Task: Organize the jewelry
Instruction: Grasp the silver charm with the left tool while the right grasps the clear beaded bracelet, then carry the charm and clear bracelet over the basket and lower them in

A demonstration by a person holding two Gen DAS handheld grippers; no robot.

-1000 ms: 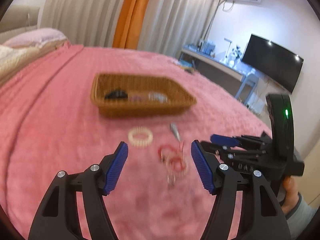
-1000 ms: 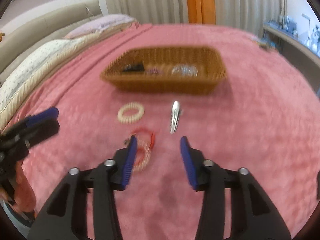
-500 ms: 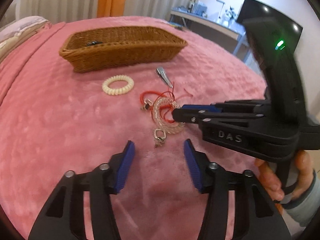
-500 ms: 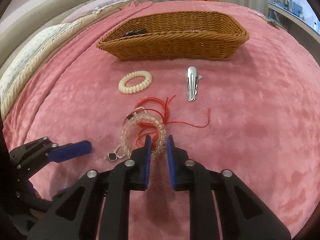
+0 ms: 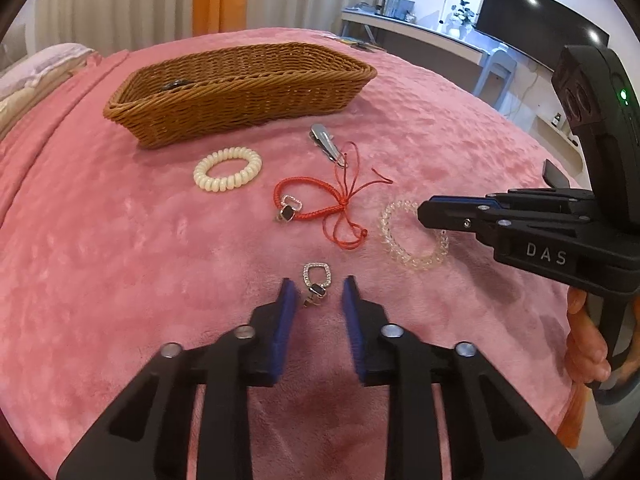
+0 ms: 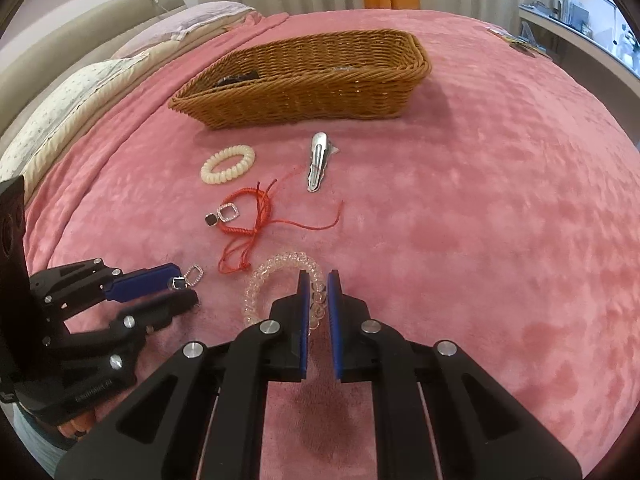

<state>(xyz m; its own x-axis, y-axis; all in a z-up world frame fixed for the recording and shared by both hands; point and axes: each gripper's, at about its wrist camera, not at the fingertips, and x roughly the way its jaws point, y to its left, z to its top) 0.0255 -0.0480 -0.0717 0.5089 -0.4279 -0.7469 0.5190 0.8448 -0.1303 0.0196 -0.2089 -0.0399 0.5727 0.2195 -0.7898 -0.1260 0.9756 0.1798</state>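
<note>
From my left wrist camera: my left gripper (image 5: 316, 294) points down at a pink bedspread (image 5: 120, 260). Its blue pads have just been closing around a small silver earring (image 5: 316, 282), which sits between the tips; I see a sliver of space on either side, so they do not yet pinch it. Beyond lie a red cord bracelet (image 5: 316, 210), a cream coil hair tie (image 5: 227, 169), a silver hair clip (image 5: 326, 144) and a wicker basket (image 5: 240, 96). My right gripper (image 5: 426, 212) reaches in from the right.

From my right wrist camera: my right gripper (image 6: 318, 294) is clamped on the rim of a clear coil hair tie (image 6: 280, 276). A second earring (image 6: 224, 216) rests beside the red bracelet.
</note>
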